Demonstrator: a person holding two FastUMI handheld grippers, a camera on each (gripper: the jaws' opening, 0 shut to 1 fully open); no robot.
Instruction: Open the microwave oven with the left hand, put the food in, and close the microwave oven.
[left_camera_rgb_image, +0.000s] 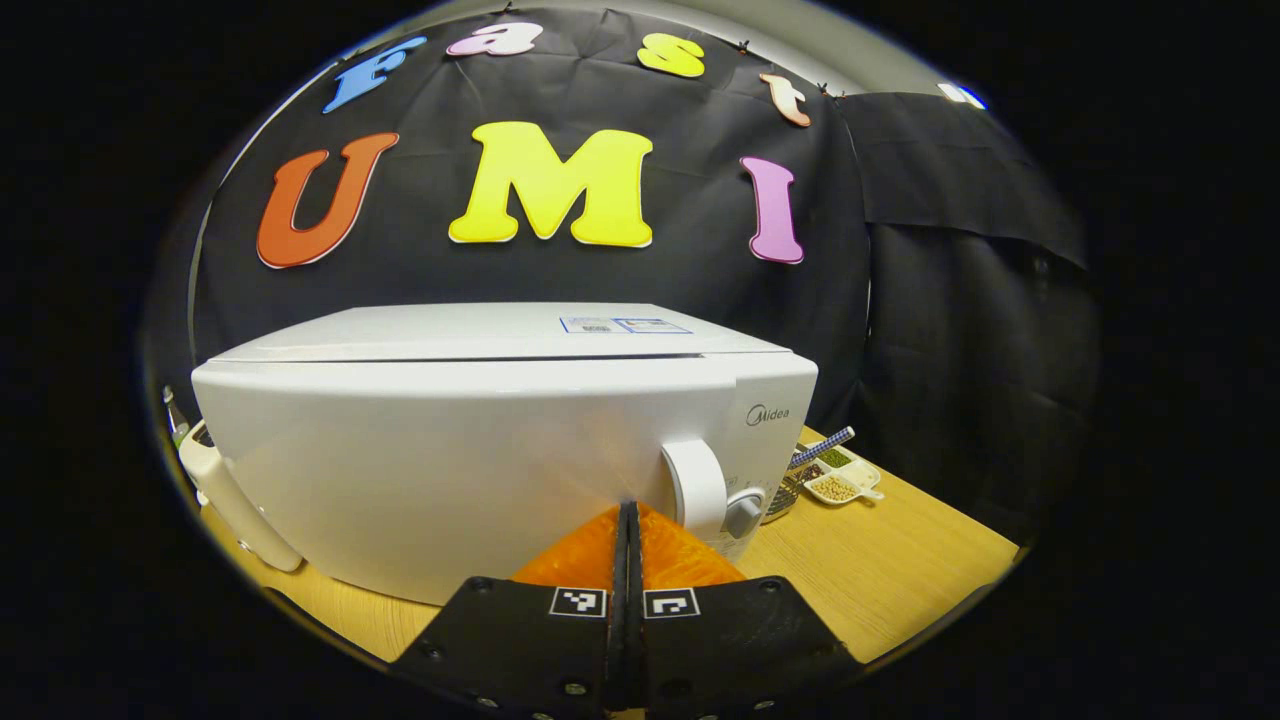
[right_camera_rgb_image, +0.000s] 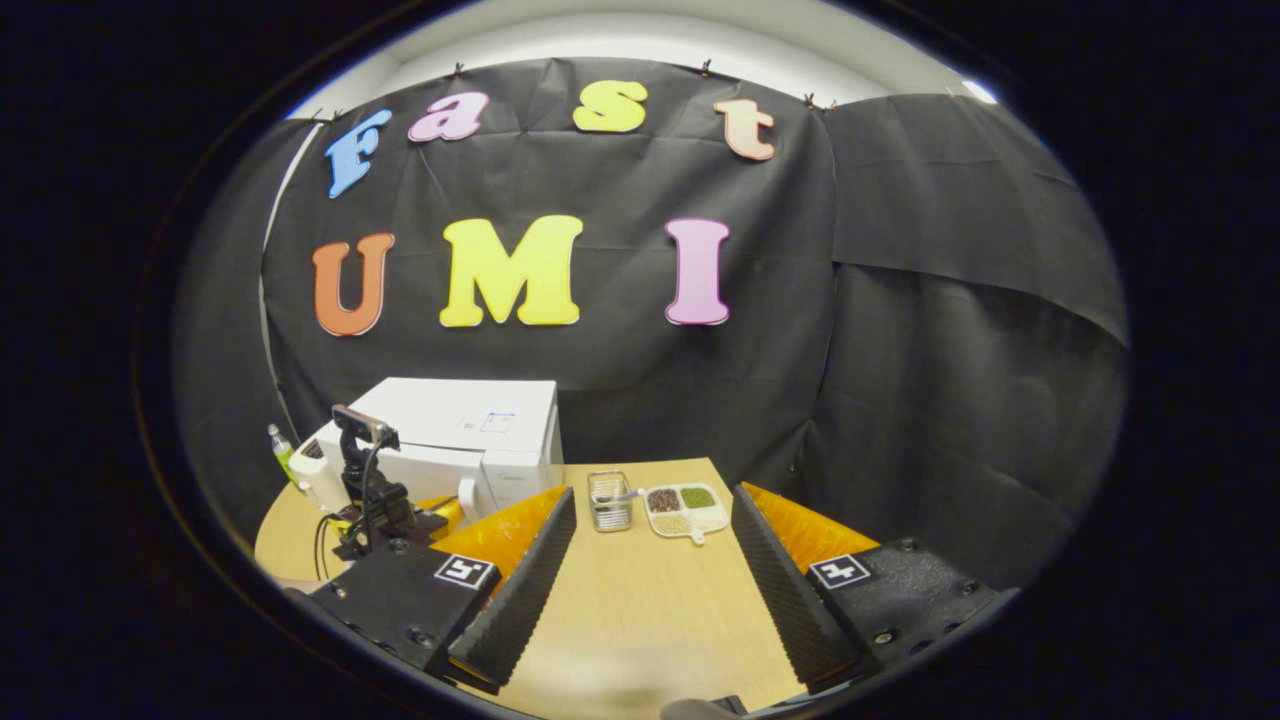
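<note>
Facing the white microwave oven (left_camera_rgb_image: 480, 450) head-on, the left gripper view has the left claw (left_camera_rgb_image: 628, 520) with its two fingers pressed flat together, nothing between them, tips close to the lower front of the oven door. The oven lies with its long axis across the view, front turned toward the claw, door shut. Its white handle (left_camera_rgb_image: 695, 487) stands upright just right of the claw tips, with a grey knob (left_camera_rgb_image: 743, 515) beside it further right. Beyond the oven's right end, on the wooden bench (left_camera_rgb_image: 880, 570), sits a white divided food tray (left_camera_rgb_image: 835, 478) holding beans and grains, and a metal mesh basket (left_camera_rgb_image: 785, 495) is partly hidden behind the oven corner. In the right gripper view, the right claw (right_camera_rgb_image: 650, 560) is spread wide and holds nothing, its ribbed black fingers (right_camera_rgb_image: 530, 580) angled apart over bare bench (right_camera_rgb_image: 640, 620). Straight ahead between the fingers, well apart from them, the food tray (right_camera_rgb_image: 688, 508) lies with its small handle pointing toward the claw, and the basket (right_camera_rgb_image: 609, 500) stands just left of it. Farther left, the microwave oven (right_camera_rgb_image: 470, 440) sits with its long axis running left to right, and the left claw's rig (right_camera_rgb_image: 375, 495) is in front of its door.
</note>
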